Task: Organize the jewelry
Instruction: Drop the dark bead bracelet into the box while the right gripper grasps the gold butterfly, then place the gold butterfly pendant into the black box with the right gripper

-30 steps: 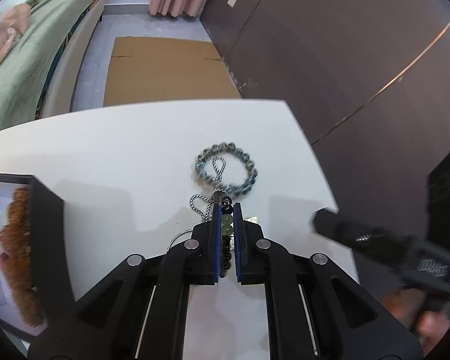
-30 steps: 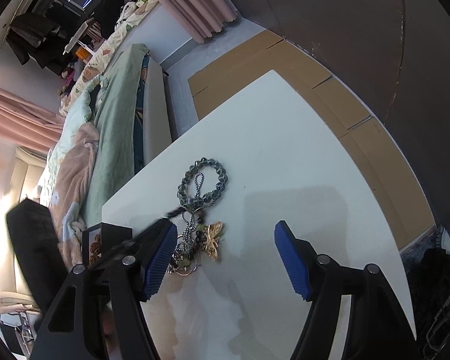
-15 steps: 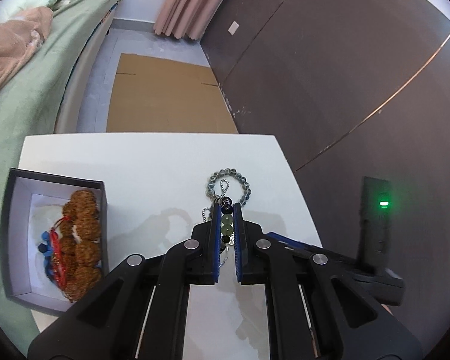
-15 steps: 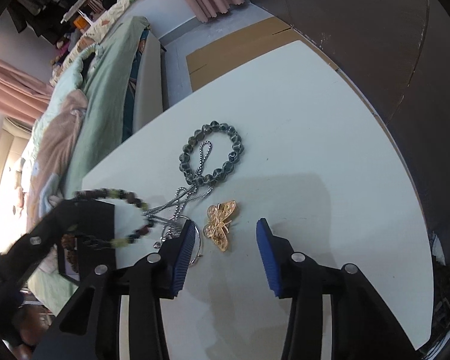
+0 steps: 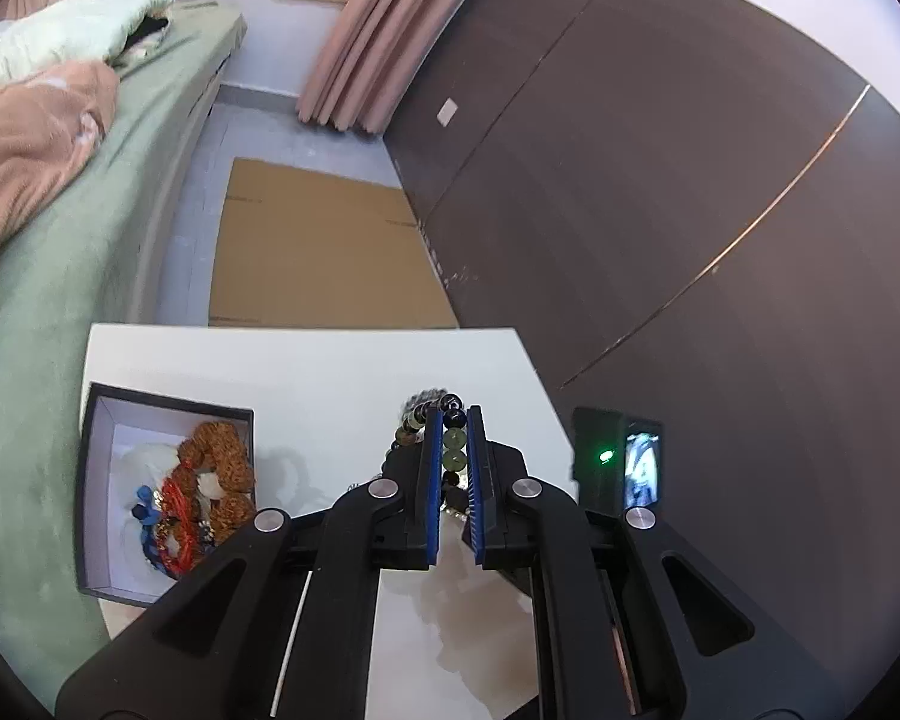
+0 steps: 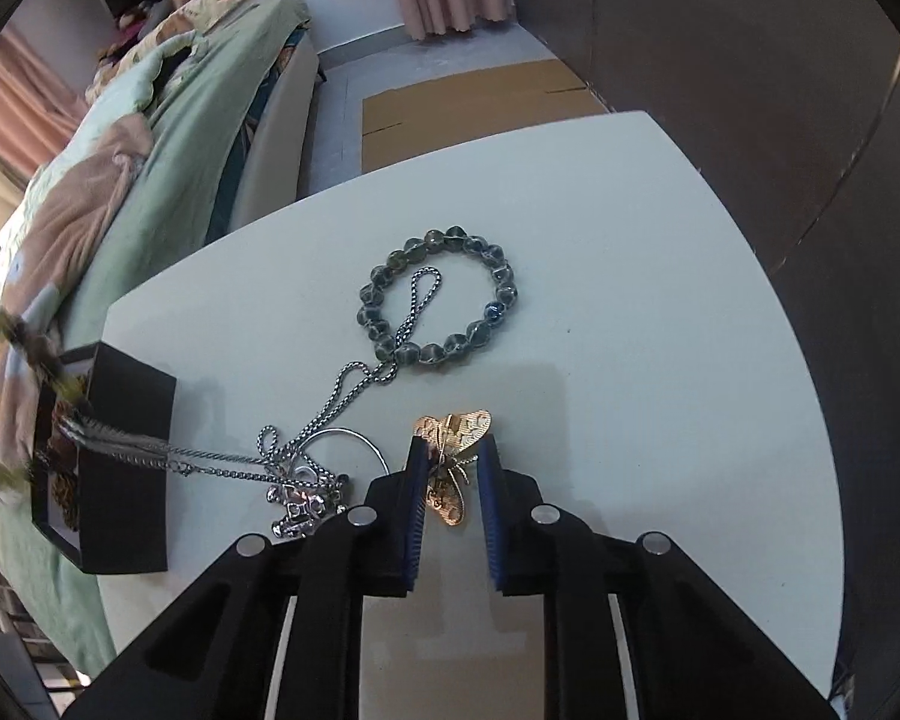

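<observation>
Silver chain (image 6: 330, 402) overlaps grey bead bracelet (image 6: 438, 297), box (image 6: 129, 468).

left gripper (image 5: 451, 438): black frame, blue fingers, silver screws | right gripper (image 6: 453, 468): same

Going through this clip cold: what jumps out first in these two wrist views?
The left gripper is shut on a beaded bracelet of green and dark beads, lifted above the white table, with the open black box of jewelry at its left. In the right wrist view, the right gripper straddles a gold butterfly brooch, jaws not yet closed on it. Beyond it lies a grey-blue bead bracelet crossed by a silver chain.
</observation>
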